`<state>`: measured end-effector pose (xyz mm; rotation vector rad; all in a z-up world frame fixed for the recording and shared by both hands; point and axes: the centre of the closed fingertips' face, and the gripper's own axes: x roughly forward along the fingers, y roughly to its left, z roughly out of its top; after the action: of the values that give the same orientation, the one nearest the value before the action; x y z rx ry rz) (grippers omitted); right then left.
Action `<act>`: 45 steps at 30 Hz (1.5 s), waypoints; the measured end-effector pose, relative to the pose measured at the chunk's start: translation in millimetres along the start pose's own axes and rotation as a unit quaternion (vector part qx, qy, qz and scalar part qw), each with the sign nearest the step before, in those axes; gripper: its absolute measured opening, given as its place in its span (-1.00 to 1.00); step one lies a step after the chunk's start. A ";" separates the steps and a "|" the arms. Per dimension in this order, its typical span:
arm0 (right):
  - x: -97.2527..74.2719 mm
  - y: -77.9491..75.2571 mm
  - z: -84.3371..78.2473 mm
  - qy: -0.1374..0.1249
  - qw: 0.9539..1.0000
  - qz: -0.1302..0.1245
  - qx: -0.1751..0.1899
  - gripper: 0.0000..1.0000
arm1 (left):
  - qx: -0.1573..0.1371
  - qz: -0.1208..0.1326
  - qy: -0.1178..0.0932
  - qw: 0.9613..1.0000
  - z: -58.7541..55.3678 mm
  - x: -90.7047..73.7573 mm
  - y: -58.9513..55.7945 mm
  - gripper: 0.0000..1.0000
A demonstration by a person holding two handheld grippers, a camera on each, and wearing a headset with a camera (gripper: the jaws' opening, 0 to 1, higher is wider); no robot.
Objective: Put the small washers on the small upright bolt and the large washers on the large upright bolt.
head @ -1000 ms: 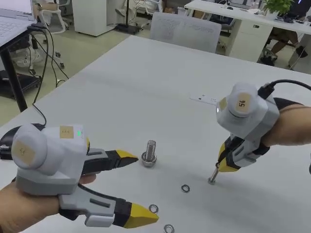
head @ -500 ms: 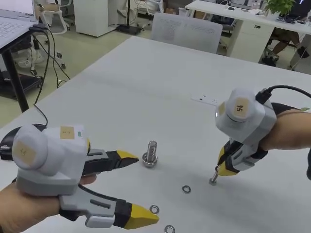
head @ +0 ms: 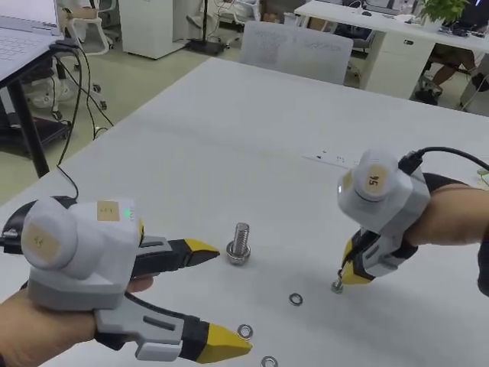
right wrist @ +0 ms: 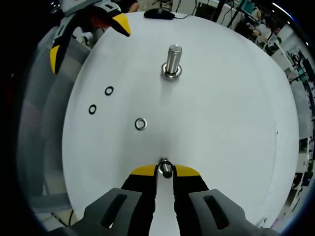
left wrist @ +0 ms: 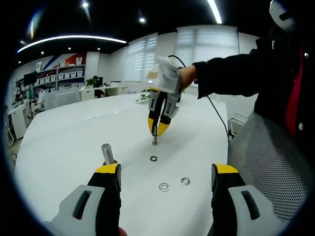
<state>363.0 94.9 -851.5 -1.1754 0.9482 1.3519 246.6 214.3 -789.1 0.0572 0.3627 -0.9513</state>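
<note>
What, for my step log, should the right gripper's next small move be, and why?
Probably lift the right gripper off the small bolt toward the nearest loose washer: its fingers flank the bolt's top, and washers lie loose on the table.

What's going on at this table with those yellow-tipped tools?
A person holds a gripper in each hand and is sorting washers onto two upright bolts on a white table. The right gripper has its fingers closed around the top of the small bolt. The left gripper hangs open beside the large bolt. Three loose washers lie on the table near them.
</note>
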 end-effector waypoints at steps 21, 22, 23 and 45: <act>19.1 2.6 -4.5 0.002 1.000 0.010 0.006 -0.74 | -0.001 0.003 0.001 1.000 -0.9 -0.9 0.9 0.49; 19.6 2.6 -4.8 0.001 1.000 0.010 0.007 -0.74 | -0.001 0.003 0.001 1.000 -0.8 -0.9 1.0 0.49; 20.4 3.3 -5.2 0.002 1.000 0.012 0.008 -0.74 | -0.001 0.003 0.001 1.000 -0.8 -0.9 1.3 0.49; 20.7 3.1 -3.6 0.003 1.000 0.011 0.010 -0.67 | -0.002 0.004 -0.001 1.000 -1.6 -0.6 2.4 0.49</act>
<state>361.4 95.3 -872.7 -1.1579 0.9798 1.3544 247.8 216.5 -790.6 0.0545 0.3627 -0.9433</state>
